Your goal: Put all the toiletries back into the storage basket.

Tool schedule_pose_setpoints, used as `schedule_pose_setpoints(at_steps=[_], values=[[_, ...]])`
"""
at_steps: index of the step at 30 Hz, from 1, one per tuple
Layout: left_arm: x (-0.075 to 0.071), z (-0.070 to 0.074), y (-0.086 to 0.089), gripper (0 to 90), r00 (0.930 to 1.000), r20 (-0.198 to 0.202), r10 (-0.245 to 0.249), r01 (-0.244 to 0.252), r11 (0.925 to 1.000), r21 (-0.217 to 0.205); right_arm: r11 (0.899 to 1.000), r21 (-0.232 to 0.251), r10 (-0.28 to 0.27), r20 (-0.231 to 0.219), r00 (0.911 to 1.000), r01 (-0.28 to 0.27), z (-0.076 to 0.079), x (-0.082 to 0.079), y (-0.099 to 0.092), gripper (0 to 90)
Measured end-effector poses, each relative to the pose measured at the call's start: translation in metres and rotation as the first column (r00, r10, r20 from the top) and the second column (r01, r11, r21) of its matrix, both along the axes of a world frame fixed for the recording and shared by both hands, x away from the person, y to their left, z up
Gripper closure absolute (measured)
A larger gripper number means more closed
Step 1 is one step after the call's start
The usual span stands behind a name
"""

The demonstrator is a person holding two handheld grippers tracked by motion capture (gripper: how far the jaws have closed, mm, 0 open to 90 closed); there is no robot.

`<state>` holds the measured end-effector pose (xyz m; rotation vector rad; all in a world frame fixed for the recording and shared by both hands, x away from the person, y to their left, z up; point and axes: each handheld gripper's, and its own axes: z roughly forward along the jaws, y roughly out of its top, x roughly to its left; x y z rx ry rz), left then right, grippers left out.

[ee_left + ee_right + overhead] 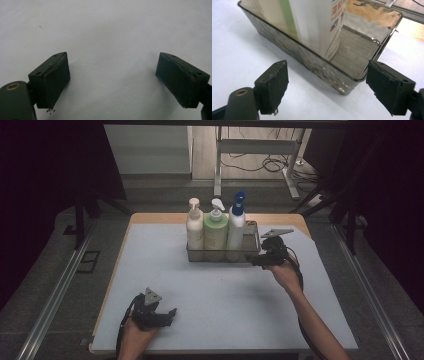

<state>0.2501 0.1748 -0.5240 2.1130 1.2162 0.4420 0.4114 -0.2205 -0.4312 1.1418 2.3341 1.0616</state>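
A tinted see-through tray (222,255) stands at the back middle of the table. It holds a cream pump bottle (194,227), a green one (215,230) and a white one with a blue pump (236,225). My right gripper (254,261) hovers just off the tray's front right corner, open, with nothing between its jaws. In the right gripper view the tray wall (312,62) and the white bottle (317,25) lie just past the open right gripper (327,82). My left gripper (172,312) rests near the front left, open over the bare mat (112,37), its pads (56,80) wide apart.
A white mat (210,295) covers most of the wooden table (150,217). The tray's right end (362,42) has free room beside the white bottle. Metal rails (55,295) run along both sides, and a desk frame (255,150) with cables stands beyond.
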Motion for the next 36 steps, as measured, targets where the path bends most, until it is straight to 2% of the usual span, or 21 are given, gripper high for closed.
schedule_pose_setpoints(at_steps=[27, 36], values=[[0.000, 0.000, 0.000, 11.6, 1.0000, 0.000, 0.000, 0.000, 1.0000, 0.000, 0.993, -0.083, 0.088, 0.008, 0.9961, -0.087, 0.013, -0.044, -0.016, 5.4], [0.000, 0.000, 0.000, 11.6, 1.0000, 0.000, 0.000, 0.000, 1.0000, 0.001, 0.992, -0.086, 0.089, 0.015, 0.9959, -0.088, 0.012, -0.058, -0.023, 4.1]])
